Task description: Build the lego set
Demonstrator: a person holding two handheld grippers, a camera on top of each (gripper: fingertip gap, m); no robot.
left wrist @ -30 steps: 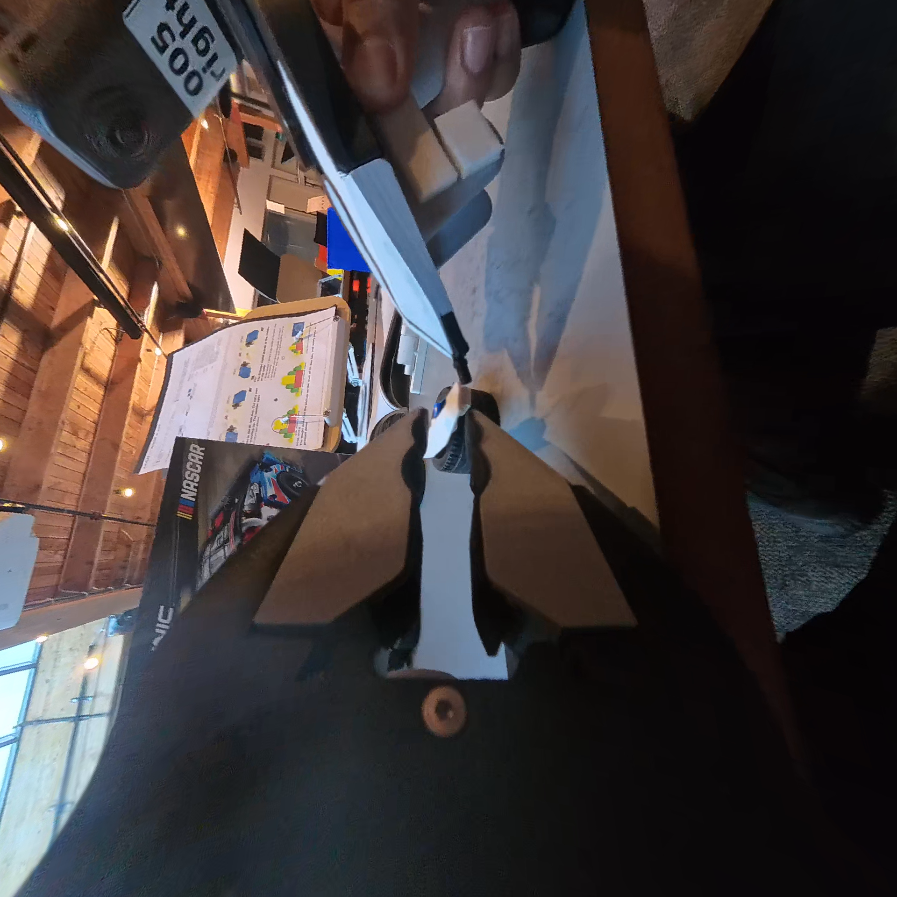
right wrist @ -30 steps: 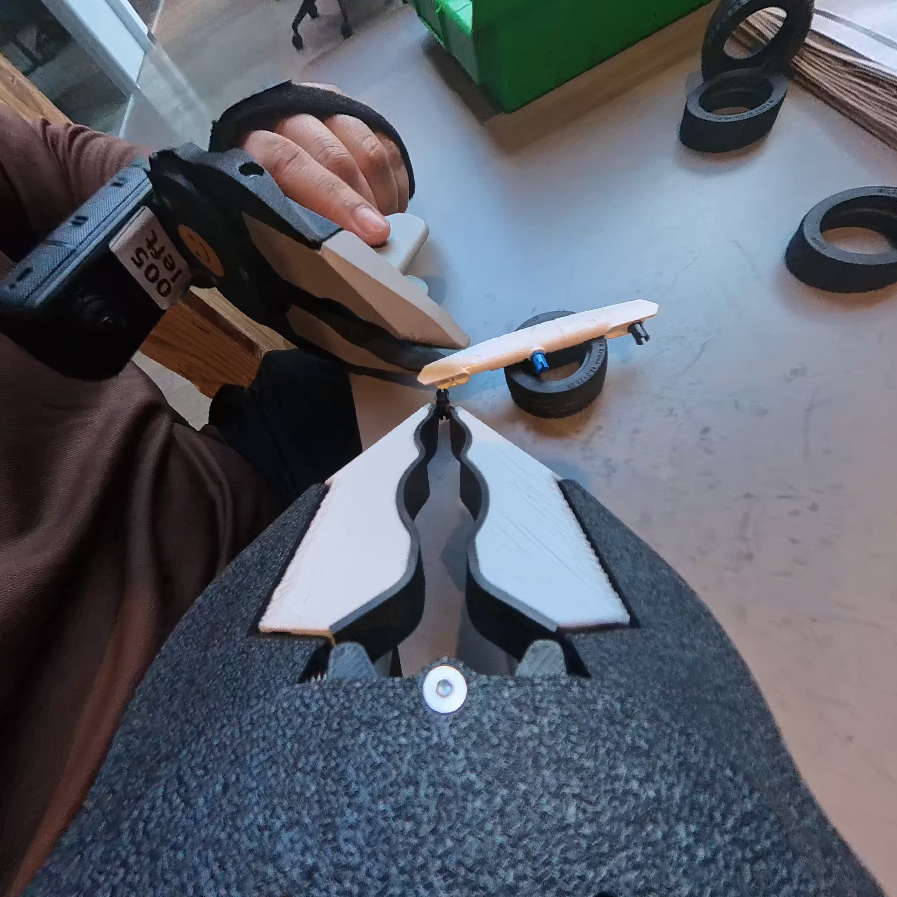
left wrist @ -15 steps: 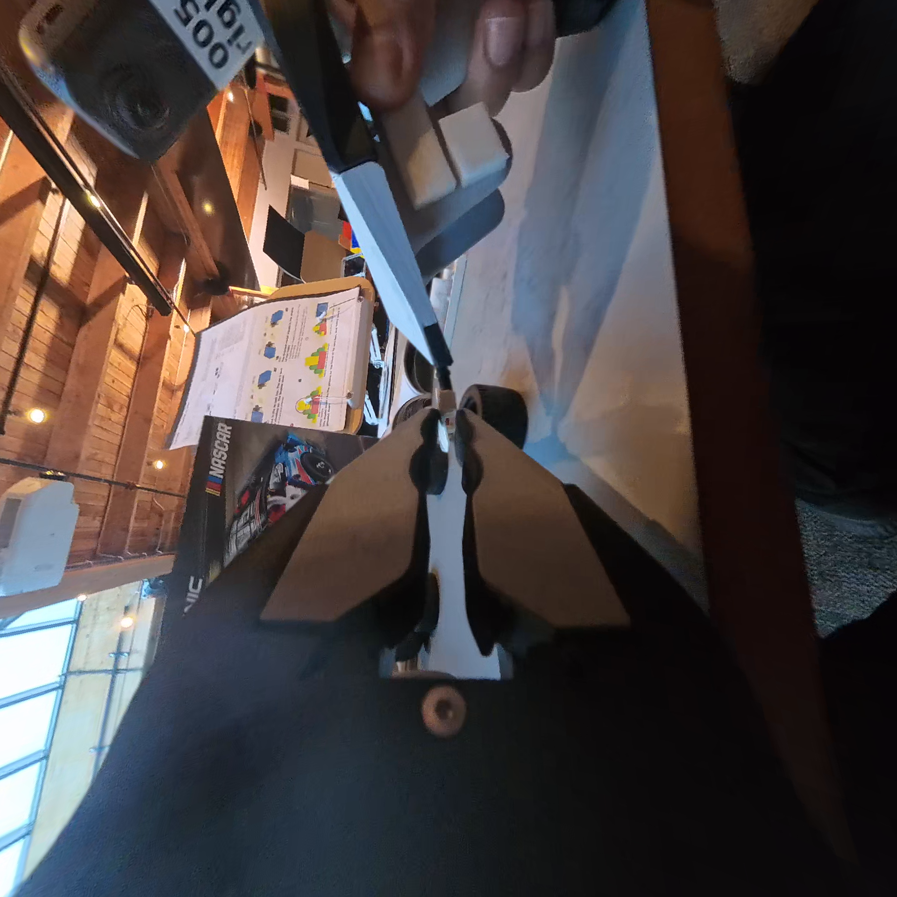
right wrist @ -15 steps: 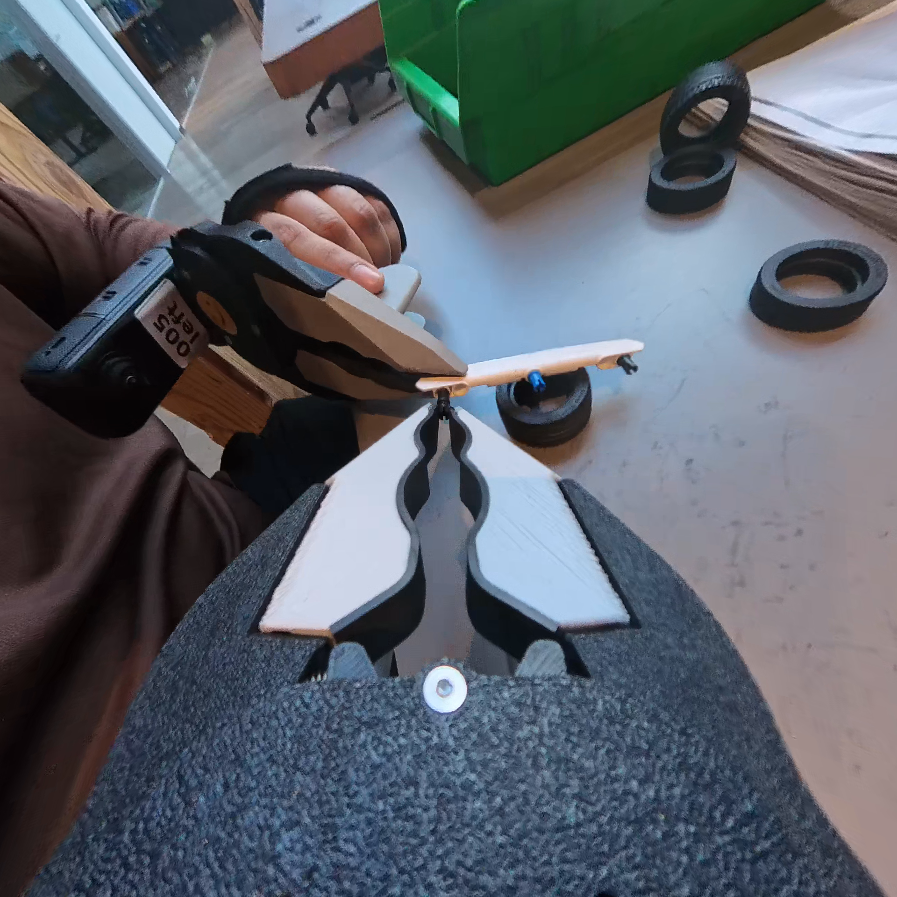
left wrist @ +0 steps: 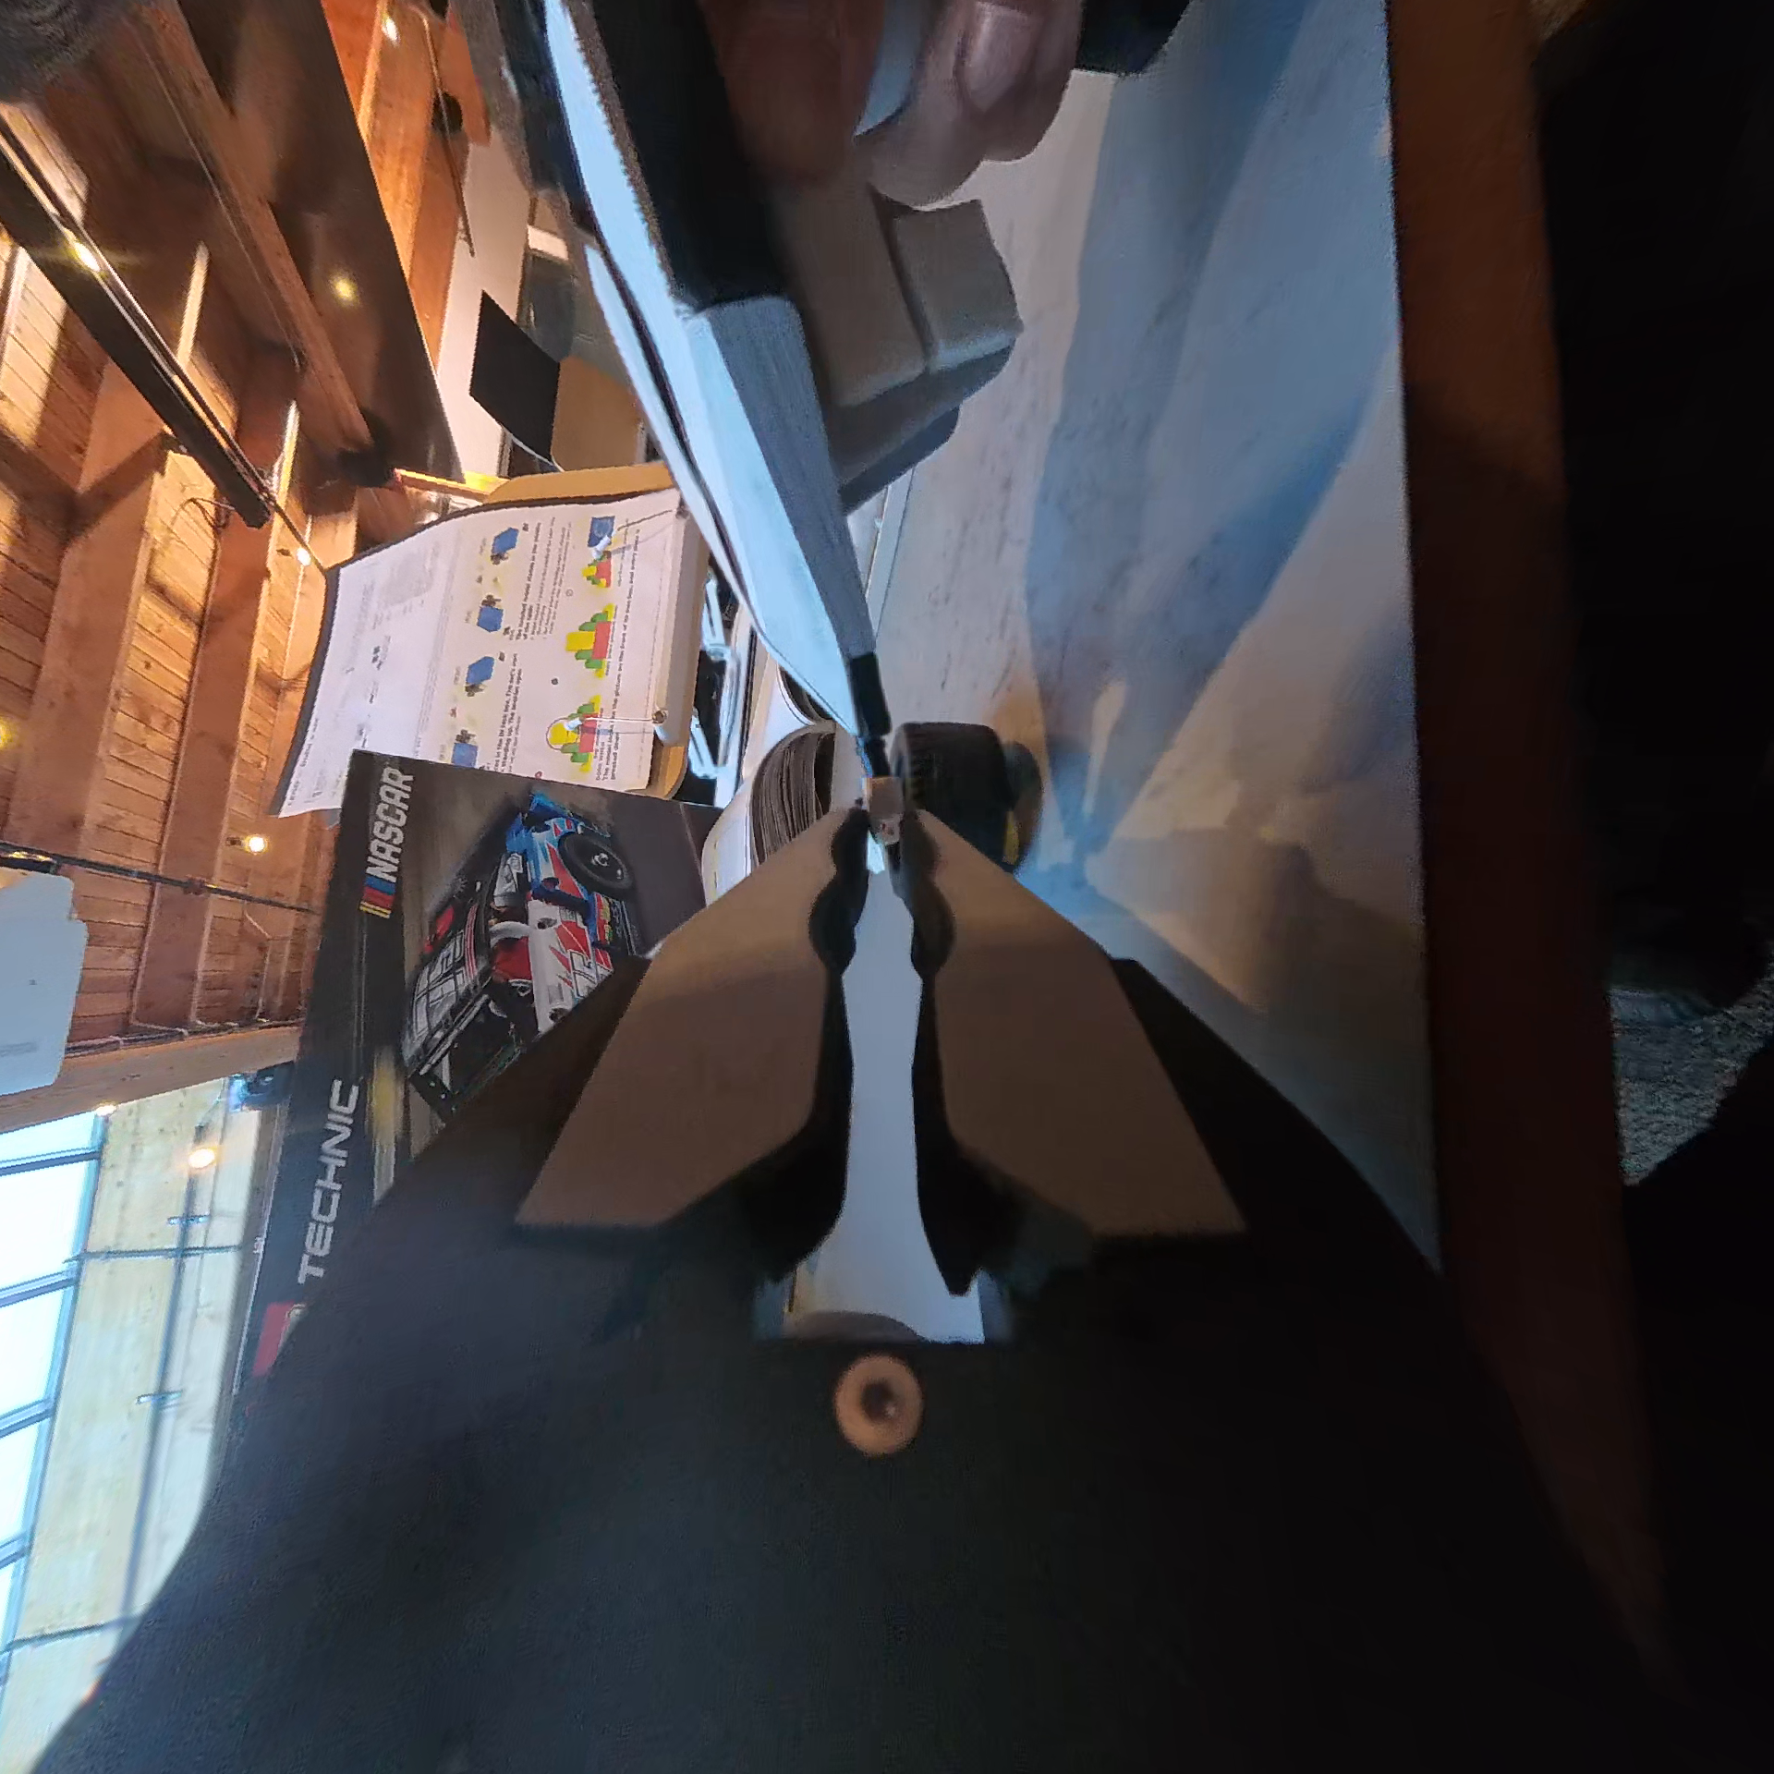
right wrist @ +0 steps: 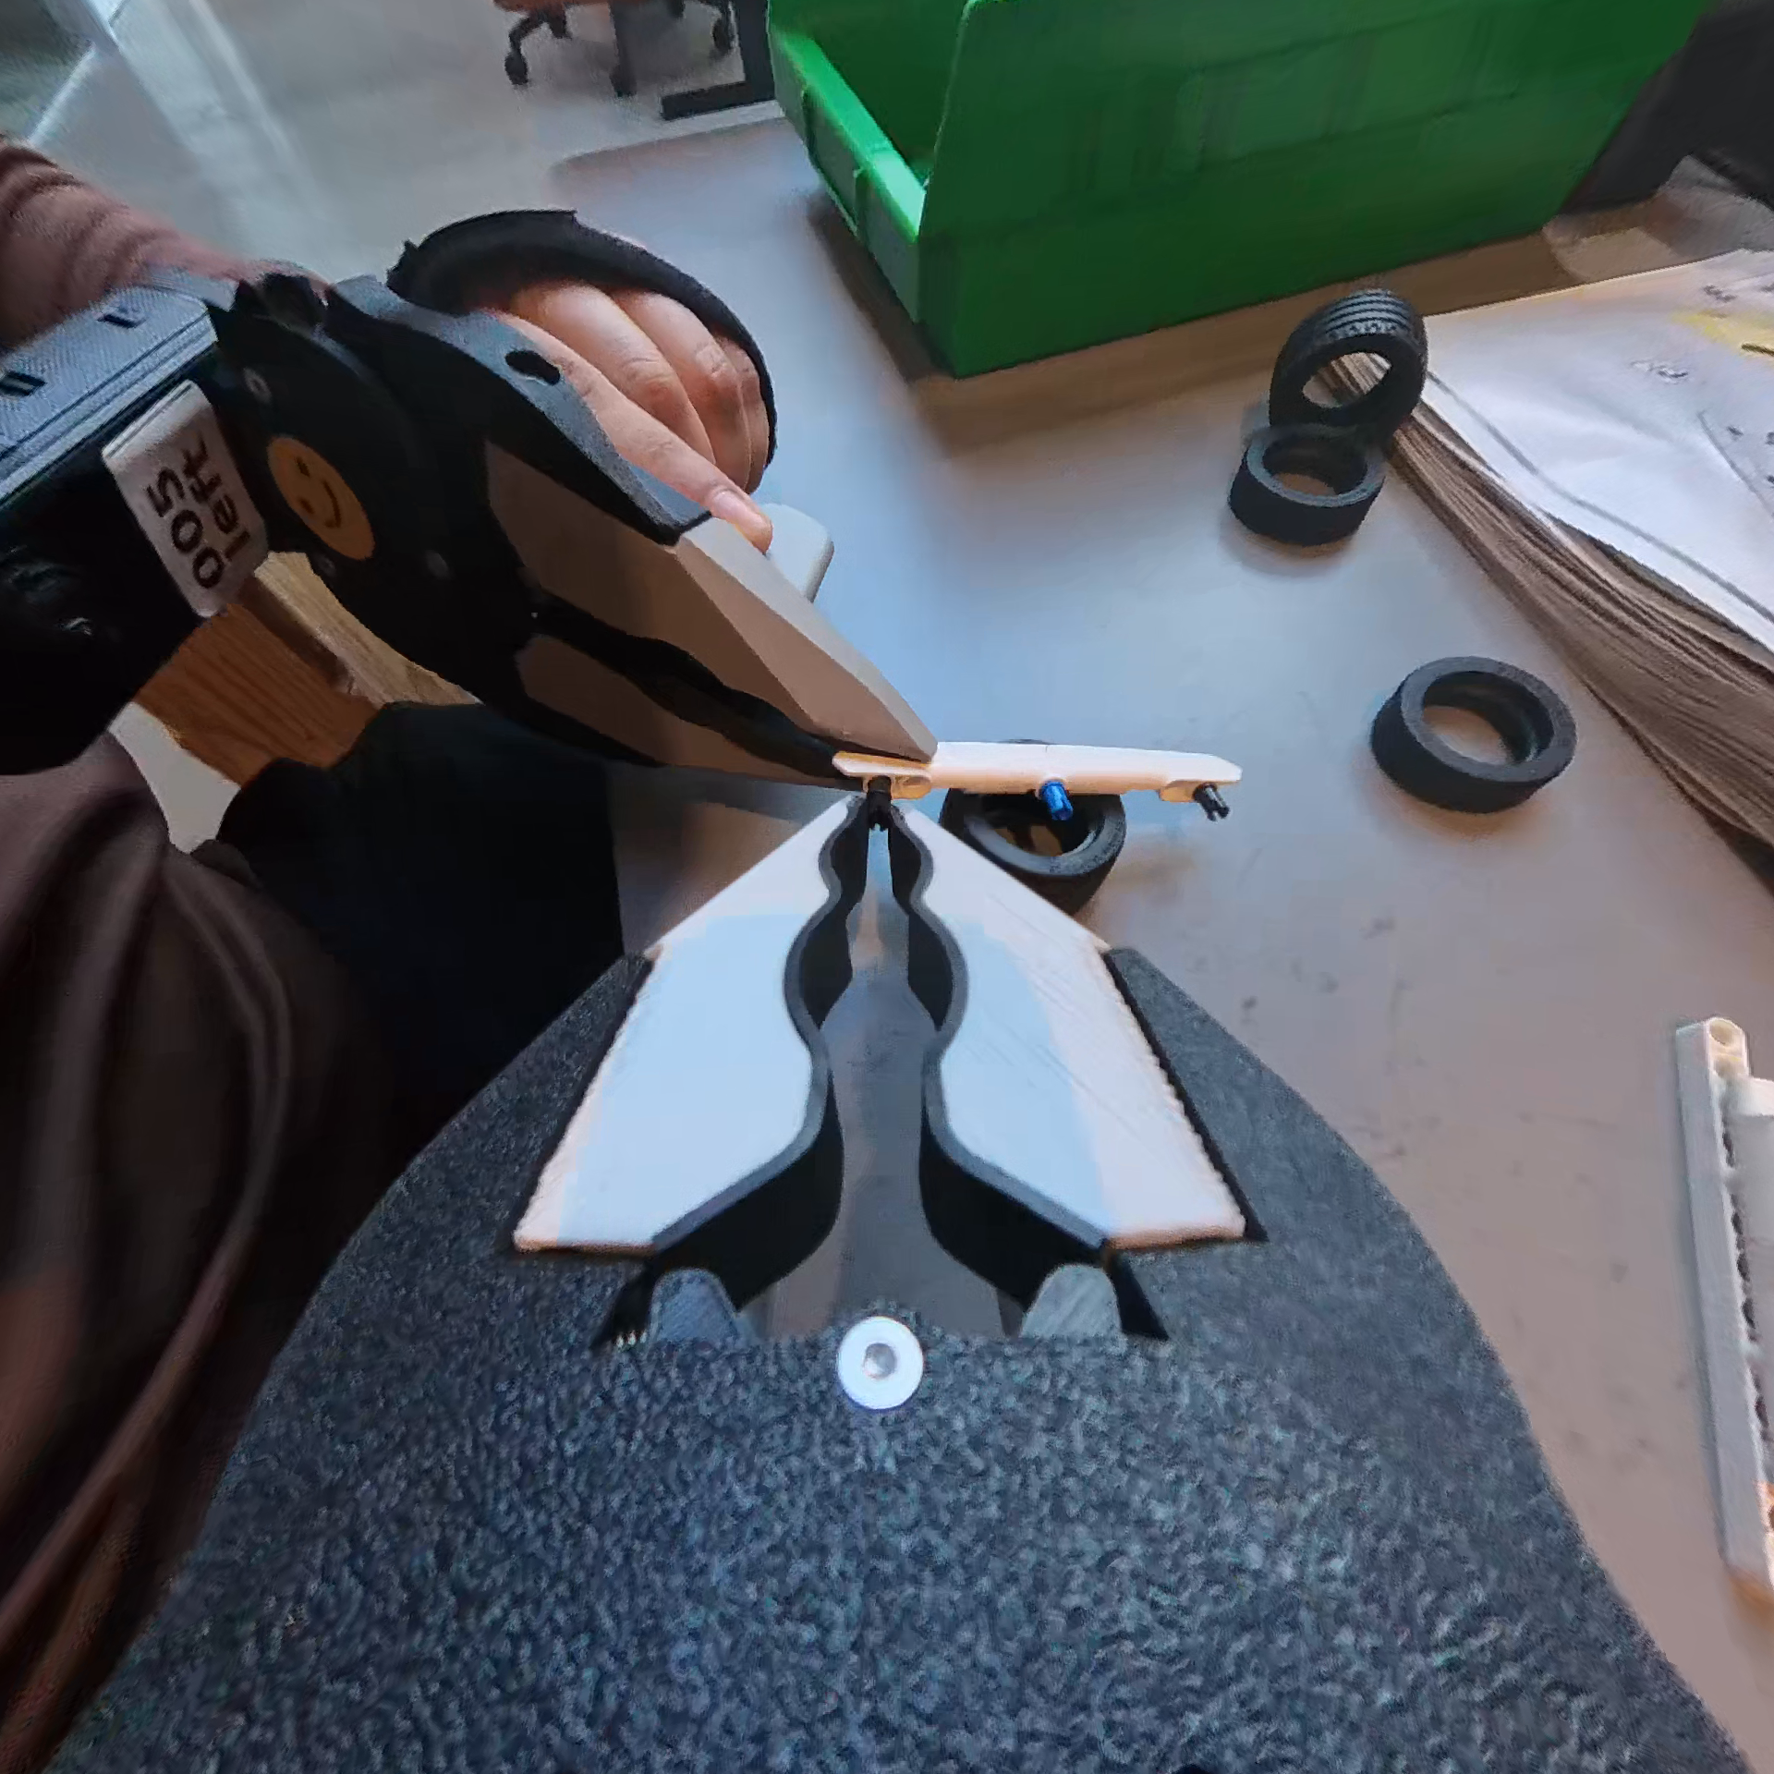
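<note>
Now the left gripper point(right wrist: 878, 763) is closed on one end of the white beam point(right wrist: 1066, 766), held level above the table point(right wrist: 1296, 960). Right gripper point(right wrist: 875, 816) pinches a black pin point(right wrist: 877, 787) under it. Black tyres point(right wrist: 1474, 734) (one directly behind), green bin point(right wrist: 1200, 173), paper stack point(right wrist: 1613, 499) lie around.

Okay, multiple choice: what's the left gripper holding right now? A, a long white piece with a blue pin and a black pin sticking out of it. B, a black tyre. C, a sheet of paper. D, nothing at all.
A: in the right wrist view the left gripper is shut on one end of the long white piece, which sticks out sideways above a black tyre lying on the table.
</note>
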